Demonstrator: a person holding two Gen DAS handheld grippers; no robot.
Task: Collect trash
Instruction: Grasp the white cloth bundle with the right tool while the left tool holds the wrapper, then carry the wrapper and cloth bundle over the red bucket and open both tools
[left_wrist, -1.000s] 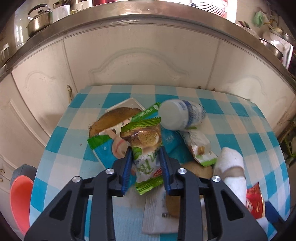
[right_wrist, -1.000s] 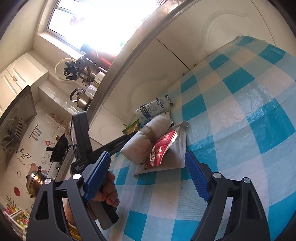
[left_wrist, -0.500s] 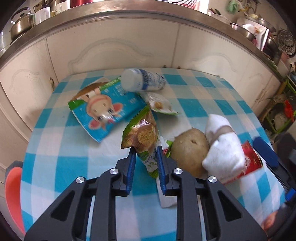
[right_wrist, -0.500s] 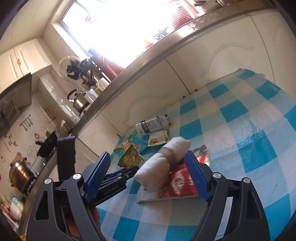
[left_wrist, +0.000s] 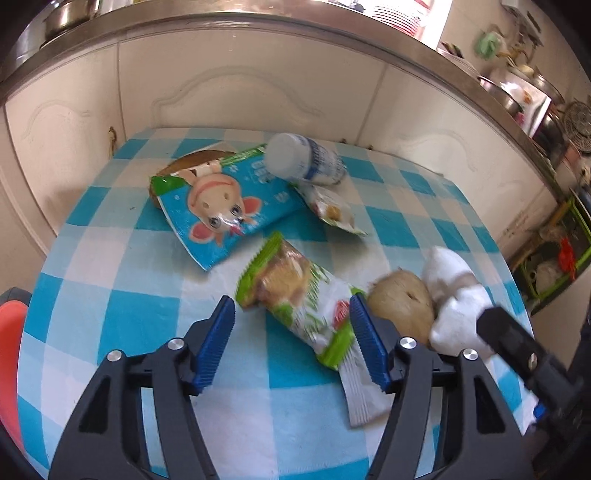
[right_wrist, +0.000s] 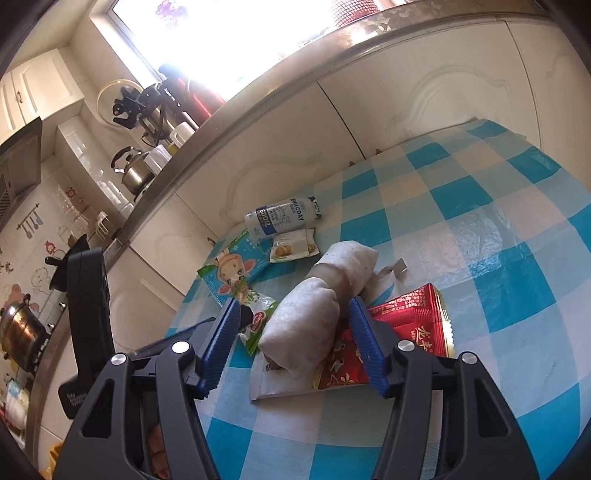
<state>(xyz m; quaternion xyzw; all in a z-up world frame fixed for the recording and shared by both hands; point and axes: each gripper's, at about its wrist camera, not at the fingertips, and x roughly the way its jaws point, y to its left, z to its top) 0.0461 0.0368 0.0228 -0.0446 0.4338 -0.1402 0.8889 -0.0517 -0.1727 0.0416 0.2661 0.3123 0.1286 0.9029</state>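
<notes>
My left gripper is open; a green-and-white snack wrapper lies loose on the checked table between and just past its fingertips. A blue cartoon packet, a white bottle on its side and a small snack packet lie farther back. My right gripper is open with its fingers on either side of a white crumpled tissue roll, which rests on a red packet and a white wrapper. The tissue roll also shows in the left wrist view beside a potato.
The blue-checked table stands against white cabinet doors under a steel counter. A red bin rim shows at the table's left edge. A second potato lies under the blue packet. The left gripper's body shows left in the right wrist view.
My left gripper has opened and let go of the green-and-white wrapper, which now lies on the table. My right gripper has come down around the tissue roll.
</notes>
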